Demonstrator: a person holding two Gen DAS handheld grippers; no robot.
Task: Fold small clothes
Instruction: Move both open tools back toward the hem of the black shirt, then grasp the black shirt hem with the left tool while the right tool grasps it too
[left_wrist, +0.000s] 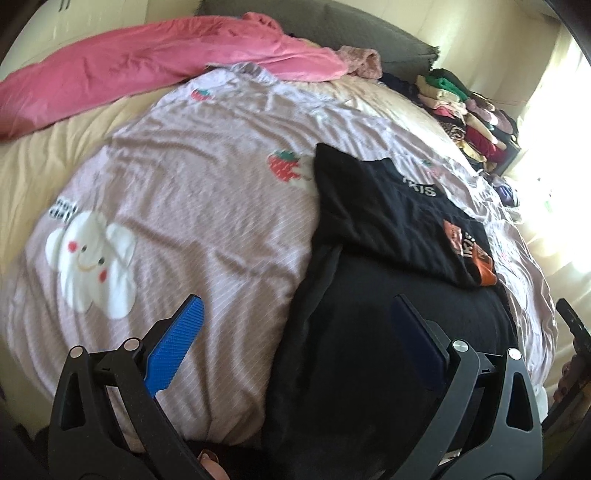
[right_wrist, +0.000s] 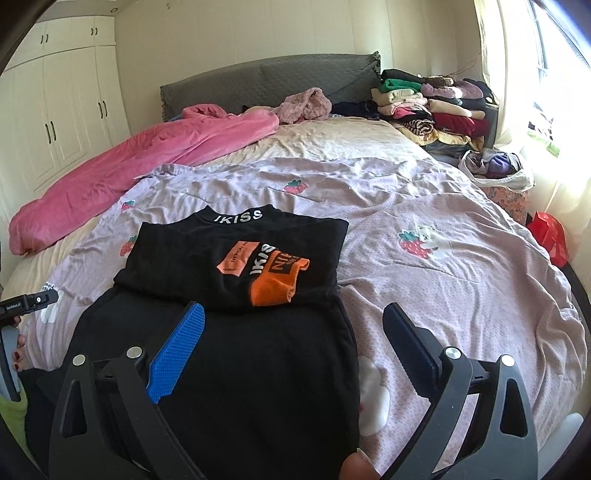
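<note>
A black top (right_wrist: 236, 258) with an orange patch and white "IKISS" lettering lies folded on the lilac strawberry-print cover (right_wrist: 443, 251); it also shows in the left wrist view (left_wrist: 388, 221). Its lower half (right_wrist: 258, 369) spreads toward the near bed edge. My right gripper (right_wrist: 295, 325) hangs open just above that lower half, blue fingers (right_wrist: 177, 350) apart, holding nothing. My left gripper (left_wrist: 295, 325) is open too, straddling the garment's left edge (left_wrist: 306, 295), empty. The other gripper's body shows at each view's edge.
A pink blanket (right_wrist: 129, 162) lies along the far left of the bed. Stacks of folded clothes (right_wrist: 424, 99) sit at the far right by the grey headboard (right_wrist: 277, 74). A bag of clothes (right_wrist: 495, 166) and a red object (right_wrist: 550, 232) stand by the window side.
</note>
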